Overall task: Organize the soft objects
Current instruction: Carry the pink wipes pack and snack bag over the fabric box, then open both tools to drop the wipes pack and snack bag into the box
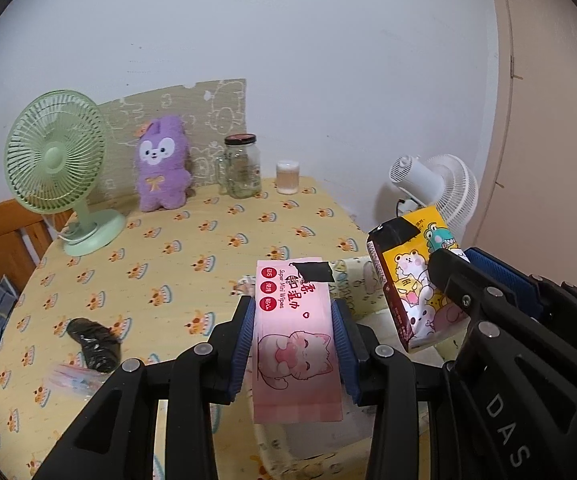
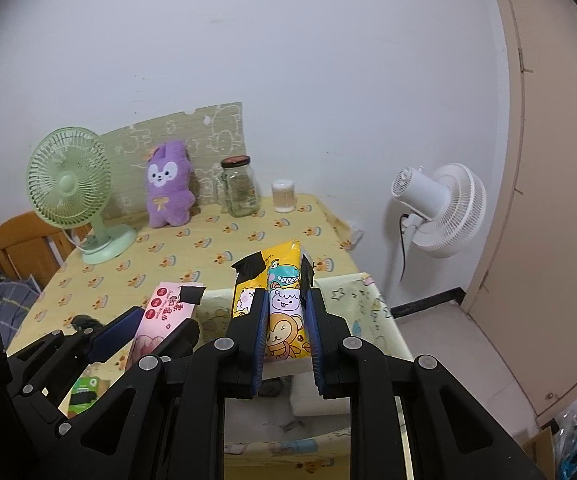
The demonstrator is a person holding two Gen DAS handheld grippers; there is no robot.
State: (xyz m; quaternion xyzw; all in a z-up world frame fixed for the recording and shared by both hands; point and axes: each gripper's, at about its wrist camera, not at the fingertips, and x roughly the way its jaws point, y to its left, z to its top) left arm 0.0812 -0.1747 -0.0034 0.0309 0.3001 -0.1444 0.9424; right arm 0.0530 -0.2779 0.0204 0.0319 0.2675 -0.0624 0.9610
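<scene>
My left gripper (image 1: pixel 293 322) is shut on a pink wet-wipes pack (image 1: pixel 294 344) with a cat print, held above a pale yellow fabric box (image 1: pixel 352 288) at the table's near right. My right gripper (image 2: pixel 286 316) is shut on a yellow tissue pack (image 2: pixel 284 304) with cartoon animals, held over the same box (image 2: pixel 364 300). The tissue pack also shows in the left wrist view (image 1: pixel 412 280), right of the wipes. The wipes pack shows in the right wrist view (image 2: pixel 164 316), to the left. A purple plush bunny (image 1: pixel 162 164) stands at the table's back.
A green desk fan (image 1: pixel 58 164) stands back left. A glass jar (image 1: pixel 242 166) and a small cotton-swab tub (image 1: pixel 287 177) stand at the back. A black crumpled bag (image 1: pixel 94 344) and a clear packet (image 1: pixel 74 376) lie near left. A white floor fan (image 2: pixel 440 208) stands right of the table.
</scene>
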